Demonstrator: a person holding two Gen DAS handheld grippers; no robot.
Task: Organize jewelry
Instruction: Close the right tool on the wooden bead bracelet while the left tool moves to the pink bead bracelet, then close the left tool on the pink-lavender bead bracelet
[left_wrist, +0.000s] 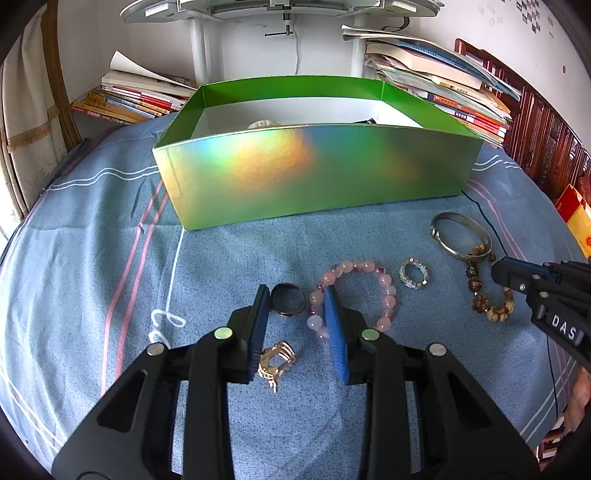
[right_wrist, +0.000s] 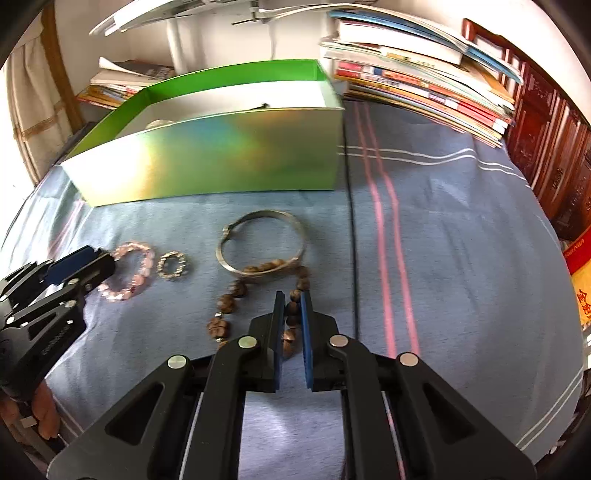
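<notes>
Two grippers work low over the blue striped bed cover (left_wrist: 92, 240), and each faces its own risk. Furthest left of the loose pieces, a gold claw clip (left_wrist: 275, 363) lies under the left gripper (left_wrist: 295, 295), whose fingers (left_wrist: 260, 314) stand fairly wide around a dark ring (left_wrist: 288, 300). The right-hand finger rests on or just over the pink bead bracelet (left_wrist: 354, 291); I cannot tell which. If they close from here, I judge that the bracelet could be dragged or pinched along with the ring, or the small ring could squirt out on the soft cloth. Right of that sit a small crystal ring (left_wrist: 413, 274) and a silver bangle (right_wrist: 260, 245), which overlaps the far end of the brown bead strand (right_wrist: 232, 295). The right gripper (right_wrist: 291, 299) is tilted down with its fingers (right_wrist: 306, 314) narrow around the strand's beads, seemingly gripping them. Lifting could catch the bangle and tug it along, or the beads could slip. Both tools point towards the green box (left_wrist: 317, 173), well beyond the jewelry, with a few items already inside.
</notes>
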